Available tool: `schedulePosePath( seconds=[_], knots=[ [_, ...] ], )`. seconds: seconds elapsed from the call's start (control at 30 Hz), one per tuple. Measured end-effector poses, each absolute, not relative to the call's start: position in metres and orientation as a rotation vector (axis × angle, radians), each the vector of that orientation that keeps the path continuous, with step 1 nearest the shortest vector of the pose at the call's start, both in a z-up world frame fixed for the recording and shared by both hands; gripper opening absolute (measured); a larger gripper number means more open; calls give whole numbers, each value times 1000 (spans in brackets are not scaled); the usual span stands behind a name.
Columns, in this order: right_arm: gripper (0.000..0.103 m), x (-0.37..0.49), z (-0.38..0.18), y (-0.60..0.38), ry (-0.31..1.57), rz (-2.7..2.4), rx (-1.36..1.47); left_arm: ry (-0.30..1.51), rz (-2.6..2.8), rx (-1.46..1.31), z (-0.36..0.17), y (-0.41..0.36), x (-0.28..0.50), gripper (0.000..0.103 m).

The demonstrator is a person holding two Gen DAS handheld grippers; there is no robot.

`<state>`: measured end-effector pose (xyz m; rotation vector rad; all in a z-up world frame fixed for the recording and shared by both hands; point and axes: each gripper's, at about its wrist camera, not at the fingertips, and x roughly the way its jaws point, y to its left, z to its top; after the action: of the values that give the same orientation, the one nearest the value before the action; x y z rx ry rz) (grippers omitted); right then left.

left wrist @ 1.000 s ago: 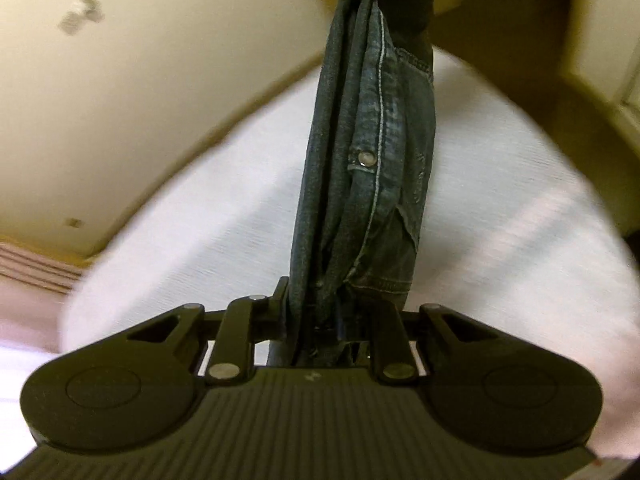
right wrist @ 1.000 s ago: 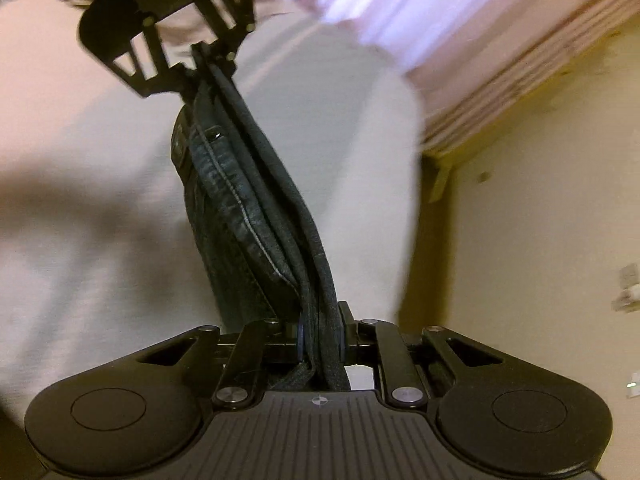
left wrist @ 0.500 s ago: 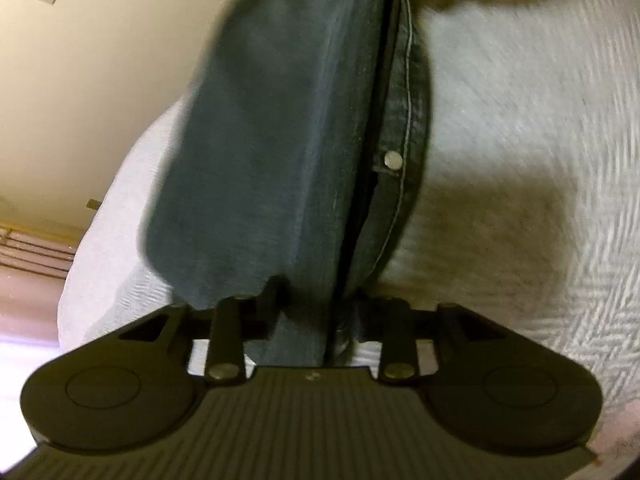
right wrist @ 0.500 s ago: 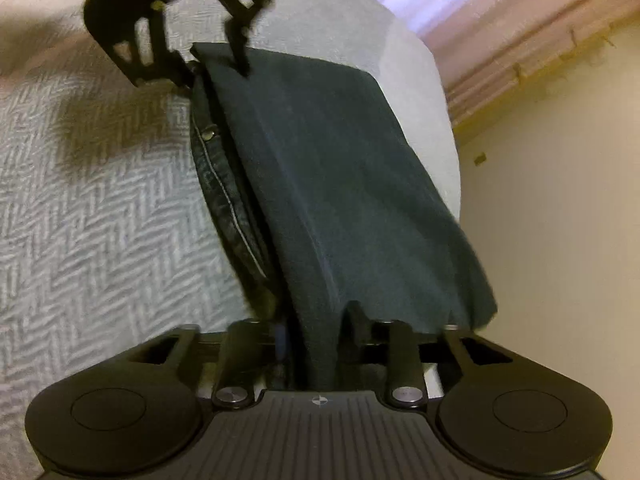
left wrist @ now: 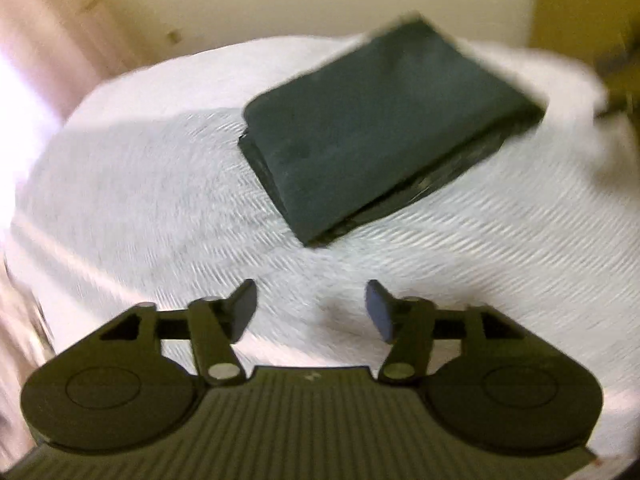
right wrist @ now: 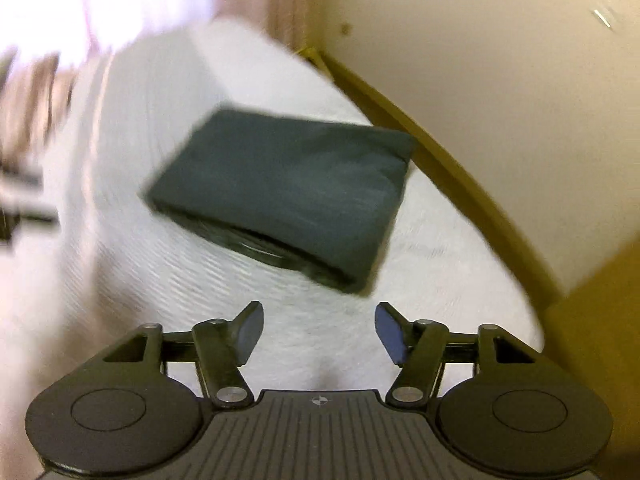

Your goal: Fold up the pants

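On the white bed point(left wrist: 168, 200), the pants point(left wrist: 384, 128) lie folded in a dark blue block, free of both claws. Left claw point(left wrist: 311, 312) jaws are opening, nothing between them, pants just ahead. Right claw point(right wrist: 319, 332) also opening and empty. Left view alone shows stacked fold edges on two sides of the pants; right view point(right wrist: 280, 188) alone shows a cream wall point(right wrist: 500, 100) and wooden trim point(right wrist: 440, 168) beside the bed. Pink curtain point(left wrist: 52, 40) at left. Both views blurred.

Left gripper point(left wrist: 311, 307), right gripper point(right wrist: 319, 330): jaws opening, seemingly empty.
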<state>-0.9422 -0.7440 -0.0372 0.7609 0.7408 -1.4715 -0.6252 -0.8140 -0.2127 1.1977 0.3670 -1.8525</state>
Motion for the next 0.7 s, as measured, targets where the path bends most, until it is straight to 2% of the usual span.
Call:
schedulePosePath(
  seconds=[0.1, 0.17, 0.33, 0.7],
  knots=[
    [68, -928, 2, -710, 561, -1546, 870, 525, -1847, 1032, -176, -775, -616, 70],
    [73, -914, 19, -693, 475, -1579, 915, 582, -1838, 932, -147, -748, -607, 83],
    [76, -874, 62, -644, 429, -1620, 912, 619, -1827, 778, -100, -694, -589, 102],
    [77, -832, 100, -577, 464, -1696, 843, 666, -1797, 631, -40, -608, -556, 102]
  ],
)
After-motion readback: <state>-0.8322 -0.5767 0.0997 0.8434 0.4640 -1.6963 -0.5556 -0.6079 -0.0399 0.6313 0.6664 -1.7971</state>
